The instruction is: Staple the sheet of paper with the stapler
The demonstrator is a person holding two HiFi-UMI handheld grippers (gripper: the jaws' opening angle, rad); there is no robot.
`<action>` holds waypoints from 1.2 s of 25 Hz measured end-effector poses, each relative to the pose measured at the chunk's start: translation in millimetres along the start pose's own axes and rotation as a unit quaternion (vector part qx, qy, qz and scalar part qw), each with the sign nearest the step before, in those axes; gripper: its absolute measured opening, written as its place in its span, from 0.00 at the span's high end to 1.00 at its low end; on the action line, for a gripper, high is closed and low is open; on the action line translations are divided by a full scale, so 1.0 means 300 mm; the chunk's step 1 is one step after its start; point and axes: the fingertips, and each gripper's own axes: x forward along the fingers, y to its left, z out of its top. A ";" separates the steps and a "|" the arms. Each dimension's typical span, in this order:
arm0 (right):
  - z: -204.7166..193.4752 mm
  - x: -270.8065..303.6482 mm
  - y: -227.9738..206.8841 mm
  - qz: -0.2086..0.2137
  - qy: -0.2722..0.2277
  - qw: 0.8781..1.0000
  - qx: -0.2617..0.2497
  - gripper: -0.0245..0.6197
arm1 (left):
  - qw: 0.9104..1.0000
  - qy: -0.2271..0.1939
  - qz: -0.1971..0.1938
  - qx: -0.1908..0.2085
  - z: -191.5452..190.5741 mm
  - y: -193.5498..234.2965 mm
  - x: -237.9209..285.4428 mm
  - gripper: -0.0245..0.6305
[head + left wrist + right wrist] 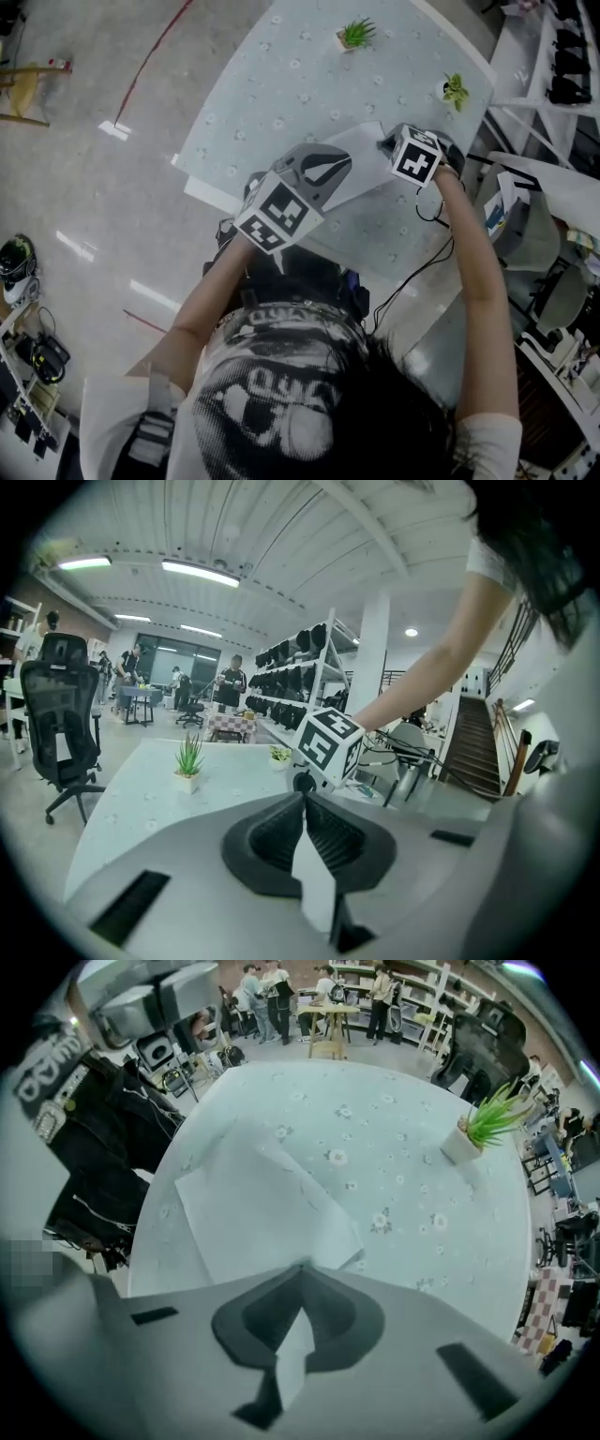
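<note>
The paper (258,1208) lies flat at the near edge of the table (281,84), between the two grippers. The right gripper (302,1267) points straight down with its jaws together, tips at the paper's right corner. The left gripper (305,799) reaches over the paper's left edge, jaws together, with nothing seen between them. The stapler cannot be made out. Two plants (356,34) stand far back.

A table (281,103) under a pale flower-dotted cloth carried a spiky green plant (355,35) in a white pot and, well apart, a smaller leafy plant (456,90). A black office chair (62,714) stood beside the table, with shelves (300,682) and a staircase (473,752) farther back
</note>
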 end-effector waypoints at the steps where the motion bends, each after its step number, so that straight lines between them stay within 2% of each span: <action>1: 0.001 -0.003 0.002 -0.001 -0.008 1.000 0.005 0.95 | 1.000 0.002 0.002 0.001 -0.001 0.000 -0.010 0.94; 4: -0.021 -0.016 0.022 -0.006 -0.026 0.999 0.023 0.95 | 1.000 0.008 -0.007 0.006 0.016 -0.025 -0.045 0.94; 8: -0.019 -0.045 0.015 -0.032 -0.044 0.997 0.049 0.95 | 1.000 0.017 -0.009 0.024 0.026 -0.005 -0.108 0.94; 13: -0.030 -0.071 0.007 -0.074 -0.067 0.989 0.105 0.95 | 1.000 0.013 -0.010 0.025 0.032 0.022 -0.164 0.94; 15: -0.018 -0.088 0.015 -0.088 -0.088 0.983 0.137 0.95 | 0.999 0.015 -0.018 0.027 0.029 0.022 -0.183 0.94; 22: 0.071 -0.174 0.048 -0.138 -0.173 0.945 0.242 0.96 | 0.997 0.040 -0.060 0.039 -0.029 0.007 -0.223 0.94; 27: 0.112 -0.220 0.086 -0.174 -0.238 0.907 0.301 0.97 | 0.994 0.052 -0.081 0.047 -0.053 -0.006 -0.208 0.94; 30: 0.126 -0.229 0.149 -0.181 -0.263 0.884 0.341 0.97 | 0.994 0.056 -0.088 0.045 -0.066 -0.027 -0.199 0.94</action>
